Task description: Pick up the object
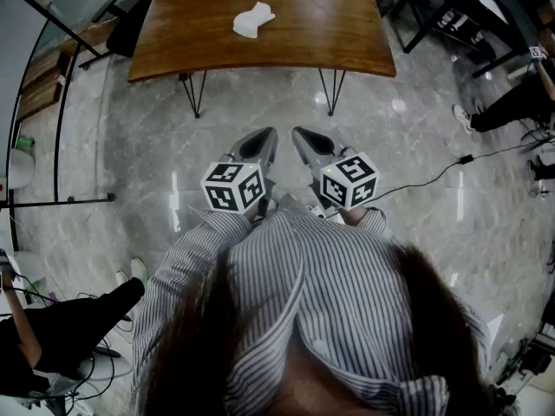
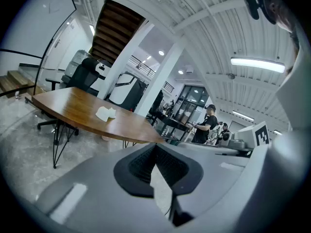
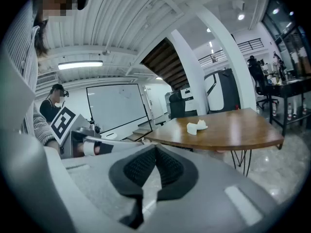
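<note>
Well ahead of both grippers, the small white crumpled object (image 1: pixel 253 19) lay alone near the middle of the brown wooden tabletop (image 1: pixel 338 33). The tabletop stood on thin black hairpin legs (image 1: pixel 195 94) over a grey marble floor (image 1: pixel 416 172). The left gripper (image 1: pixel 265 135) and the right gripper (image 1: pixel 300 133) hung side by side above that floor, just before the person's striped shirt (image 1: pixel 295 293). The fingers of each were together, holding nothing.
</note>
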